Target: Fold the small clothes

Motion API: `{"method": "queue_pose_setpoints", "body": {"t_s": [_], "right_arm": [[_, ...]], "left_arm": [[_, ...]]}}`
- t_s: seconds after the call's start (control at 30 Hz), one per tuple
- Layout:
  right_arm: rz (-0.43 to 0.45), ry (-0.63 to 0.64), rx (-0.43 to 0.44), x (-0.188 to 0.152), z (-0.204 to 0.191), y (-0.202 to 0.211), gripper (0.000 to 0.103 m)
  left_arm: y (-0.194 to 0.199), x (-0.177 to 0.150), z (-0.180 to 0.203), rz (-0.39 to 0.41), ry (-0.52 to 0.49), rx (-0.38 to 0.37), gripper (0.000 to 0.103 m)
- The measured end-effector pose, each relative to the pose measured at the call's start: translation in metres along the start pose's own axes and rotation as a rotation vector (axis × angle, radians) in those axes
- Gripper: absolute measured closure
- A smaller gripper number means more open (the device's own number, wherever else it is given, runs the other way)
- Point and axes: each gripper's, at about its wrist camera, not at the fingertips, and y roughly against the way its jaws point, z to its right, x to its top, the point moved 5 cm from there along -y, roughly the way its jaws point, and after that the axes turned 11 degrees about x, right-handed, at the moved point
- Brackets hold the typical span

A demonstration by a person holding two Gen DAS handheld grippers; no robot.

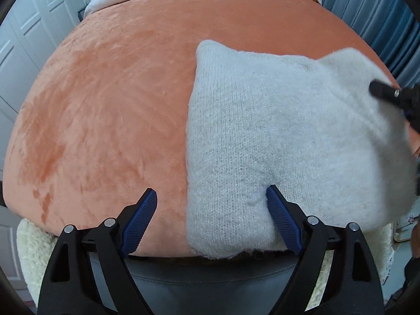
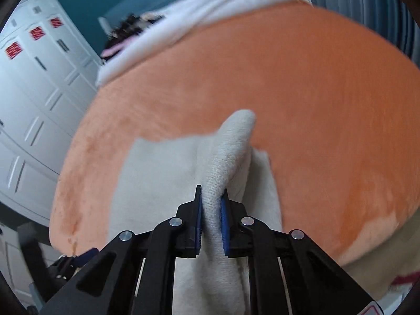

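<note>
A small cream knitted garment point(image 1: 275, 136) lies on the orange plush bed cover point(image 1: 110, 99), toward its right side and near front edge. My left gripper point(image 1: 211, 194) stands open over the garment's near left corner; its right finger point(image 1: 278, 210) presses into the knit, and its left finger point(image 1: 141, 215) is over bare cover. My right gripper point(image 2: 211, 202) is shut on a raised fold of the same garment point(image 2: 225, 157), lifting it off the flat part point(image 2: 157, 173). The right gripper's black tip point(image 1: 386, 94) shows at the right edge in the left wrist view.
White wardrobe doors point(image 2: 34, 99) stand to the left of the bed. A white duvet point(image 2: 210, 10) with dark clothing point(image 2: 131, 26) lies at the far end. Blue-grey curtains point(image 1: 367, 13) hang on the right. A fluffy cream blanket point(image 1: 34, 249) hangs below the front edge.
</note>
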Motion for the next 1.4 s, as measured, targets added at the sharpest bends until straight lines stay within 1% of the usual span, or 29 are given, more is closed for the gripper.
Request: {"method": "queue_pose_setpoints", "body": {"t_s": [0.03,0.07,0.1,0.13,0.17,0.2,0.27,0.33,0.4,0.47,0.5,0.57,0.6,0.63,0.67,0.7,0.77,0.8,0.83,0.9,0.93,0.97,1.03,1.1,1.13,1.17,1.23,1.3,1.4], "right_arm": [[-0.002,0.008,-0.012,0.002,0.003,-0.001,0.092],[-0.034,-0.002,-0.046,0.000,0.014,-0.012,0.091],[-0.096,-0.019,-0.099,-0.006,0.032,-0.030,0.090],[-0.180,-0.028,-0.168,-0.017,0.049,-0.050,0.086],[-0.227,-0.040,-0.194,-0.029,0.067,-0.063,0.086],[-0.179,-0.052,-0.166,-0.030,0.068,-0.054,0.085],[-0.136,-0.093,-0.122,-0.026,0.063,-0.028,0.082],[-0.043,-0.093,-0.082,-0.023,0.049,0.008,0.082],[-0.005,-0.076,-0.067,-0.031,0.035,0.034,0.081],[-0.032,-0.070,-0.047,-0.043,0.027,0.035,0.081],[-0.087,-0.065,-0.054,-0.056,0.028,0.023,0.081],[-0.196,-0.049,-0.120,-0.078,0.037,-0.014,0.081],[-0.210,-0.018,-0.163,-0.085,0.040,-0.027,0.081],[-0.193,0.018,-0.194,-0.082,0.036,-0.028,0.078],[-0.201,0.041,-0.214,-0.076,0.027,-0.025,0.075],[-0.198,0.048,-0.219,-0.070,0.020,-0.019,0.075],[-0.151,0.061,-0.166,-0.057,0.005,-0.004,0.075],[-0.138,0.061,-0.134,-0.053,0.000,0.002,0.075],[-0.140,0.052,-0.126,-0.054,-0.001,0.002,0.075],[-0.188,0.030,-0.116,-0.062,0.008,-0.015,0.075],[-0.243,0.009,-0.119,-0.072,0.016,-0.035,0.076],[-0.251,-0.003,-0.112,-0.077,0.020,-0.048,0.076],[-0.229,0.005,-0.116,-0.075,0.016,-0.044,0.076],[-0.210,-0.001,-0.121,-0.065,0.009,-0.029,0.076],[-0.179,-0.013,-0.108,-0.061,0.009,-0.017,0.071],[-0.155,-0.026,-0.098,-0.065,0.017,0.001,0.055],[-0.087,-0.077,-0.093,-0.055,0.026,0.015,0.035],[-0.071,-0.140,-0.092,-0.049,0.048,0.018,0.034],[-0.120,-0.233,-0.082,-0.049,0.081,0.000,0.034]], "left_arm": [[-0.001,0.000,0.001,-0.001,0.001,0.003,0.020],[-0.001,0.000,0.002,-0.003,-0.001,0.002,0.020],[-0.002,0.000,0.003,-0.005,-0.006,0.000,0.020],[-0.001,0.000,0.006,-0.007,-0.012,-0.005,0.020],[0.000,-0.001,0.009,-0.008,-0.020,-0.009,0.020],[0.002,-0.002,0.011,0.003,-0.029,0.012,0.020],[0.005,-0.003,0.013,0.025,-0.054,0.035,0.020],[0.003,-0.002,0.012,0.029,-0.056,0.035,0.020],[-0.001,0.000,0.009,0.019,-0.047,0.027,0.020],[-0.003,0.001,0.009,0.016,-0.043,0.024,0.020],[-0.004,0.002,0.009,0.017,-0.044,0.026,0.020],[-0.005,0.001,0.009,0.011,-0.046,0.020,0.019],[-0.007,0.001,0.008,0.004,-0.047,0.015,0.019],[-0.005,0.001,0.008,0.010,-0.043,0.023,0.019],[-0.004,0.000,0.009,0.017,-0.046,0.028,0.019],[-0.002,0.001,0.008,0.022,-0.051,0.030,0.019],[-0.002,0.000,0.007,0.020,-0.041,0.020,0.019],[-0.003,0.000,0.006,0.013,-0.033,0.014,0.019],[-0.004,0.000,0.007,0.010,-0.029,0.011,0.019],[-0.005,0.000,0.008,0.014,-0.034,0.013,0.019],[-0.005,-0.001,0.008,0.012,-0.039,0.012,0.019],[-0.006,-0.002,0.009,0.007,-0.042,0.010,0.019],[-0.004,-0.002,0.008,0.015,-0.042,0.013,0.019],[0.001,-0.001,0.005,0.016,-0.038,-0.020,0.020],[0.006,0.000,0.002,0.018,-0.016,-0.061,0.020],[0.011,0.002,0.000,0.017,0.009,-0.109,0.017],[0.014,0.006,-0.004,0.006,0.060,-0.198,0.010],[0.009,0.013,-0.006,-0.013,0.106,-0.255,0.008],[-0.016,0.021,-0.003,-0.078,0.147,-0.291,0.007]]}}
